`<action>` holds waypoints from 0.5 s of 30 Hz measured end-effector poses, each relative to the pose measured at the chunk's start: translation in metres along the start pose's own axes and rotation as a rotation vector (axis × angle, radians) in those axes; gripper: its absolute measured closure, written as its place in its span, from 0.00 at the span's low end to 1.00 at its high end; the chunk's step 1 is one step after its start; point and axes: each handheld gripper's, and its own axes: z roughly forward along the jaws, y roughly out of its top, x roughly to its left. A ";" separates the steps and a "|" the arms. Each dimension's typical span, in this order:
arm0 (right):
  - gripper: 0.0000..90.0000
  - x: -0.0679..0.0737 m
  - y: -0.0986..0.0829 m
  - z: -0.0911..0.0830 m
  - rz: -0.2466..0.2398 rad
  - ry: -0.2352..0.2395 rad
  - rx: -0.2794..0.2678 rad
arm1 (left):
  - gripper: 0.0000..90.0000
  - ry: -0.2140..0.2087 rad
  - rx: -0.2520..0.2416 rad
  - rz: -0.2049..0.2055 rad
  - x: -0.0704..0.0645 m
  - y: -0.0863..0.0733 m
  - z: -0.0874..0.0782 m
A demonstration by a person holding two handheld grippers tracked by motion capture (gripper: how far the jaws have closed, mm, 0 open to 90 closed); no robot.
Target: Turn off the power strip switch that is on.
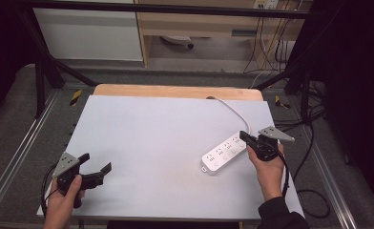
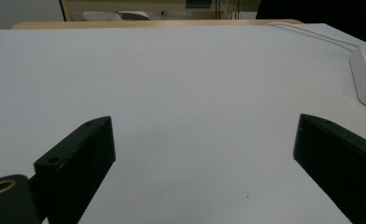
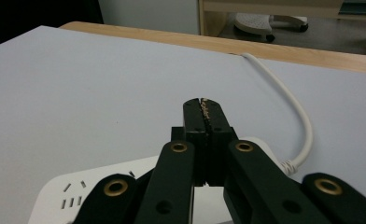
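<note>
1. Table: big white sheet, wood edge at the far side. We work at its right part, so we keep the whole left half free for the other hand.
2. Power strip: lies flat on the table's right half, angled, near end toward the middle, far end by our right hand. Its white cord curves off to the far edge. In the right gripper view the strip sits just under the jaws.
3. Right gripper: jaws pressed together, nothing between them, tip hovering over the strip's cord end. We judge the step is positioning or nudging the strip w/ the closed tip, so: come down slow, contact the casing not the sockets, push along the strip's length so it doesn't spin.
4. Left gripper: jaws spread wide, holding nothing, resting near-left, well apart from the strip. If the strip pivots, we bring it over to steady the near end.
5. Cord again: watch the slack, since it may drag the strip back.
</note>
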 end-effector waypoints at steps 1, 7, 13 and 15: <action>1.00 -0.001 -0.001 0.000 0.003 0.002 -0.001 | 0.06 -0.002 -0.002 -0.003 0.000 0.000 0.000; 1.00 -0.004 -0.003 0.000 0.017 0.003 -0.006 | 0.06 0.001 -0.004 -0.005 0.000 0.000 -0.001; 1.00 -0.005 -0.008 0.004 0.023 0.016 0.019 | 0.06 0.000 -0.004 -0.005 0.000 0.000 -0.001; 1.00 -0.005 -0.009 0.006 0.037 0.028 0.019 | 0.06 0.002 -0.002 -0.004 0.000 0.000 -0.001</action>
